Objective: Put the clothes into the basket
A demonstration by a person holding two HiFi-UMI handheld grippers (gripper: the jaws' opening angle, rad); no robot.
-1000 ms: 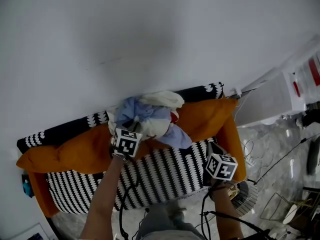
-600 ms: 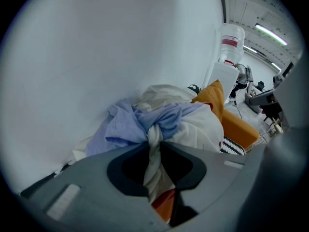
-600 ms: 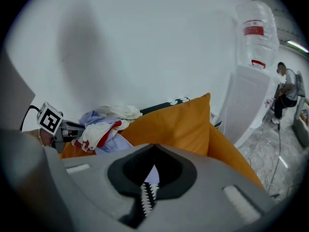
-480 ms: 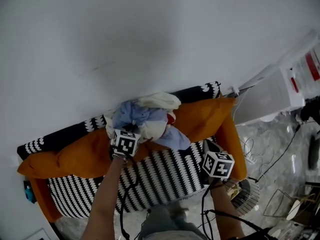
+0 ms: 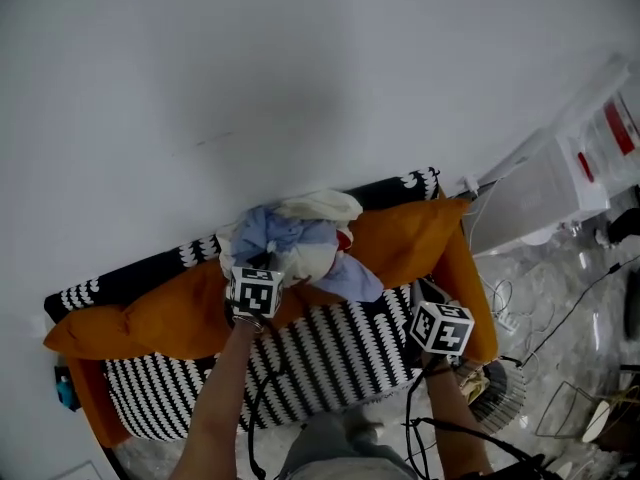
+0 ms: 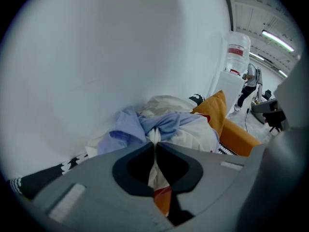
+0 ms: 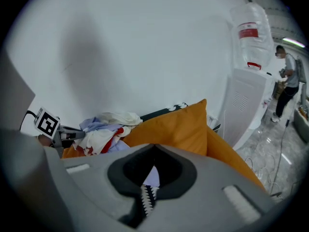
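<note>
The left gripper [image 6: 155, 142] is nipped on a fold of pale cloth from the clothes [image 5: 300, 240]. Its jaws have just been closing, and the fabric runs up through the narrow slit between their tips. In the head view the left forearm [image 5: 222, 398] rises from the bottom edge towards the centre. The left marker cube [image 5: 255, 292] sits at the near edge of the heap and the gripper tilts downward into it. The clothes are a bundle of light blue, cream and white pieces with a touch of red. They lie at the centre of the frame on the long orange cushion [image 5: 150, 313], against the white wall [image 5: 300, 68]. The right gripper [image 7: 153, 147] has its jaw tips together with nothing held. It hangs at the lower right of the head view, over the right end of the black-and-white patterned sofa [image 5: 330, 353]. The right marker cube [image 5: 441, 328] is well apart from the heap, with the right forearm [image 5: 455, 438] below it. Both cubes carry black-and-white square marker patterns and no letters. At the upper right stands a water dispenser [image 7: 246, 100]. Its bottle [image 7: 250, 25] bears a red label, and the print on it is too small to read.
</note>
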